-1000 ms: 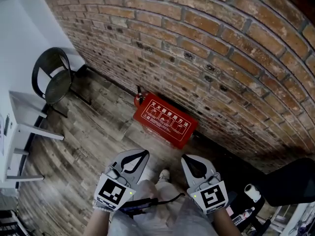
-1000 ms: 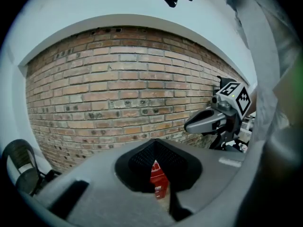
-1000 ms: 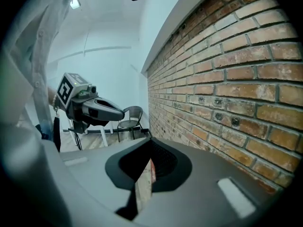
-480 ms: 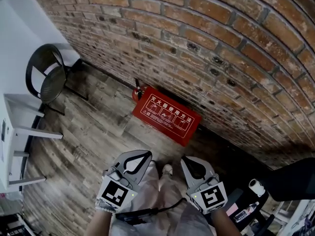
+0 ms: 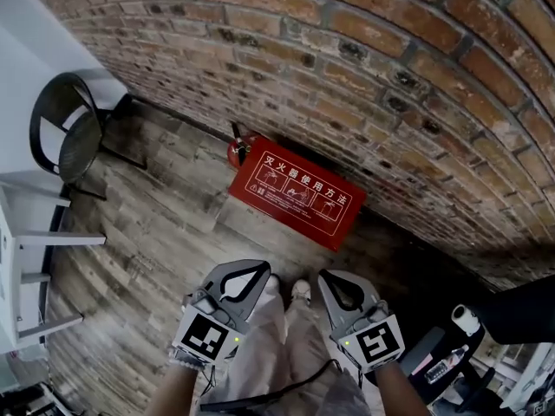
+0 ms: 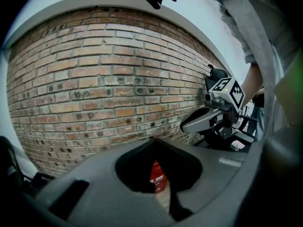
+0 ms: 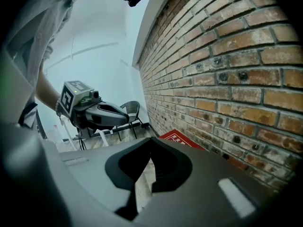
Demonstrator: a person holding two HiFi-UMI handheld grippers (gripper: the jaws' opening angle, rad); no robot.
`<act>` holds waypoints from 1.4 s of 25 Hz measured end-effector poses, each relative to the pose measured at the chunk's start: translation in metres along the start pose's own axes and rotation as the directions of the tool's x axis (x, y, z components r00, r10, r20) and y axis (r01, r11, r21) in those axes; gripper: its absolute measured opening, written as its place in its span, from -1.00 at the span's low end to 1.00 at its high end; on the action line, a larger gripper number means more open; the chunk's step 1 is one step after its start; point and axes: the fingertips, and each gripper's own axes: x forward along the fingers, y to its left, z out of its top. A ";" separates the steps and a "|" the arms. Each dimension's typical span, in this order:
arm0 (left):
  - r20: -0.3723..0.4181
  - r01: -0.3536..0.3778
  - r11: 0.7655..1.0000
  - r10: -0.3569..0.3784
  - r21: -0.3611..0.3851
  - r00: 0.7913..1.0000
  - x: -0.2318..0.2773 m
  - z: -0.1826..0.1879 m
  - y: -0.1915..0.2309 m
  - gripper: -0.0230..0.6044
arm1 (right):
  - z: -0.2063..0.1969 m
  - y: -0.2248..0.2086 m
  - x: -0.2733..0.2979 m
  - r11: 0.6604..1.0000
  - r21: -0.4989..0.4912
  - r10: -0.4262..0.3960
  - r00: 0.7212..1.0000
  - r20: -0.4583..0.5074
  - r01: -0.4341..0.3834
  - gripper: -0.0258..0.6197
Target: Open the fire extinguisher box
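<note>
Head view: both grippers closed and empty, the box still out of reach ahead

Nearest, the left gripper [image 5: 262, 270] and the right gripper [image 5: 323, 278] sit side by side, each with jaws together and nothing between them. Ahead of and below both, well apart from either, the red fire extinguisher box [image 5: 299, 193] lies on the wooden floor [image 5: 165, 232] against the brick wall [image 5: 364, 68], its lid apparently shut. To open it well, I judge a gripper should come low to the lid's near edge, part its jaws there, then lift towards the wall
</note>
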 end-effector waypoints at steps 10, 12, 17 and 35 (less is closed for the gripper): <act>-0.019 -0.008 0.998 0.006 -0.063 1.000 0.036 -0.066 0.016 -0.93 | -0.072 -0.013 0.033 0.993 0.114 0.007 0.997 -0.083 0.003 -0.83; -0.021 -0.004 0.997 0.003 -0.071 1.000 0.043 -0.076 0.014 -0.93 | -0.083 -0.014 0.037 0.992 0.128 0.015 0.996 -0.093 -0.003 -0.80; -0.031 0.019 0.998 -0.021 -0.065 0.999 0.063 -0.099 0.009 -0.93 | -0.110 -0.023 0.048 0.985 0.172 0.014 0.993 -0.113 0.006 -0.71; -0.114 0.066 0.994 -0.076 -0.090 0.991 0.127 -0.199 0.009 -0.93 | -0.223 -0.061 0.078 0.934 0.349 -0.010 0.984 -0.179 0.074 -0.48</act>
